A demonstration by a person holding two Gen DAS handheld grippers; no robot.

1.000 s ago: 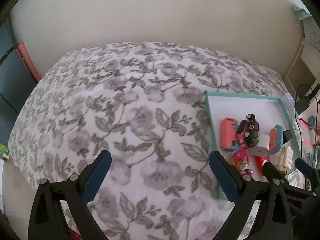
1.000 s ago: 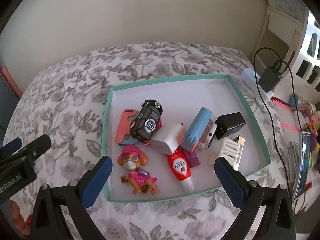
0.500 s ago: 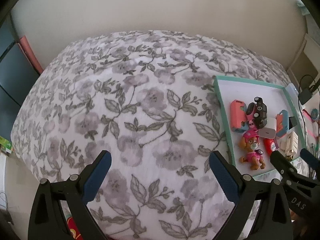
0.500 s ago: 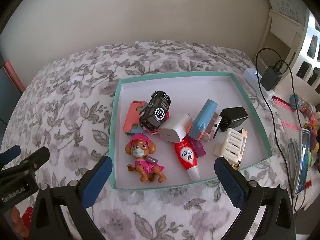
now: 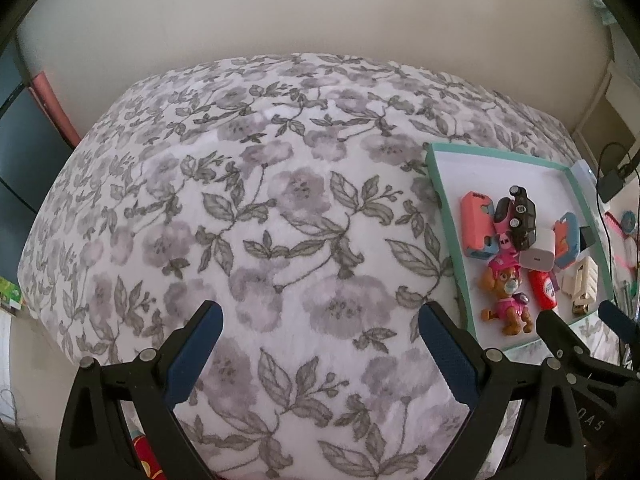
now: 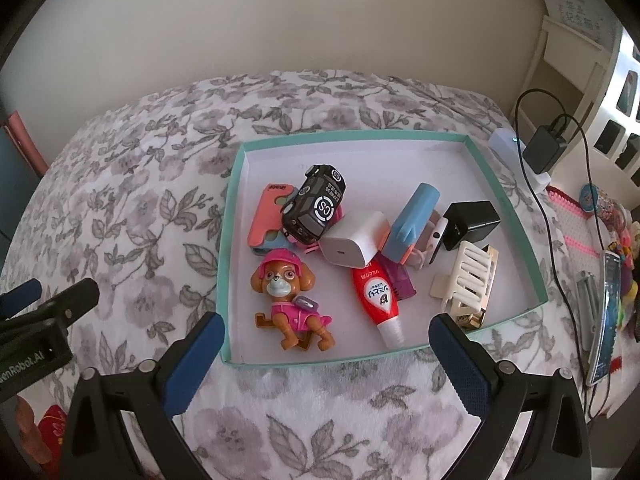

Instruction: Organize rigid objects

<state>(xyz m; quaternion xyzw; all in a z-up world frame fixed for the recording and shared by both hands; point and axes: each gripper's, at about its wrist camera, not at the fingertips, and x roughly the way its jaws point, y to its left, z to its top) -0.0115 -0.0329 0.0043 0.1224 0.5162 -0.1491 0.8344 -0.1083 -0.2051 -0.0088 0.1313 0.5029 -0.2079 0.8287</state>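
Note:
A teal-rimmed white tray (image 6: 231, 184) lies on a flowered blanket; it also shows in the left wrist view (image 5: 440, 184). It holds a pink dog figure (image 6: 290, 300), a black toy car (image 6: 314, 204), a white charger cube (image 6: 354, 240), a red tube (image 6: 378, 300), a blue and orange case (image 6: 412, 220), a black adapter (image 6: 472, 224), a cream hair clip (image 6: 468, 280) and a coral case (image 6: 266, 216). My right gripper (image 6: 326, 354) is open and empty above the tray's near edge. My left gripper (image 5: 320, 340) is open and empty over bare blanket, left of the tray.
The flowered blanket (image 5: 240, 220) covers the bed, with a wall behind. A white power strip with a black plug (image 6: 540, 148) and cable lies right of the tray. A phone (image 6: 604, 316) and small toys sit at the far right. White shelving (image 6: 580, 40) stands beyond.
Both grippers have pulled back and risen, so the tray and blanket look smaller and farther. The objects in the tray have not moved. Both stay open.

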